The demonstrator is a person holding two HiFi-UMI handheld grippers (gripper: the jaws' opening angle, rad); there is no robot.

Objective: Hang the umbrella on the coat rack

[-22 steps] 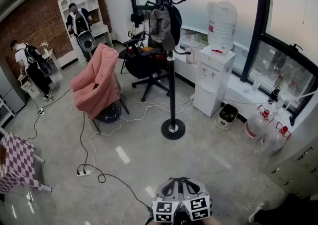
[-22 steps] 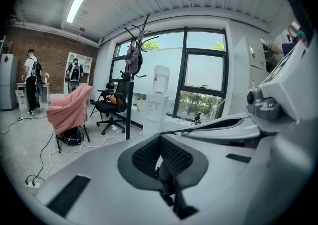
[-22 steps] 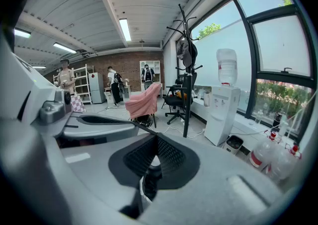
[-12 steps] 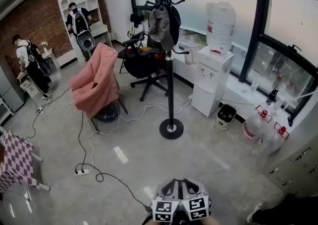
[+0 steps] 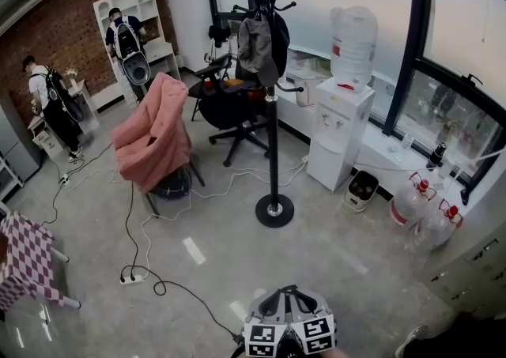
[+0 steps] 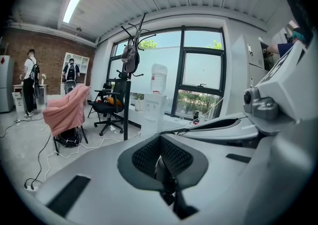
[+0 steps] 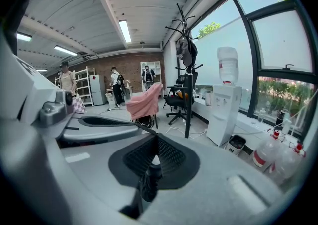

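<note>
Left gripper and right gripper: jaws closed, no umbrella seen. On the way to the far coat rack, the power strip could trip the person.

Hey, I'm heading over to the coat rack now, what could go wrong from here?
The black cable runs from the power strip across the floor right ahead of you; a foot could catch it.
The coat rack already holds a grey garment, so a swing at that hook could knock it loose.
The left gripper and right gripper are each shut on a dark slim thing; such a thin pinch may slip.
</note>
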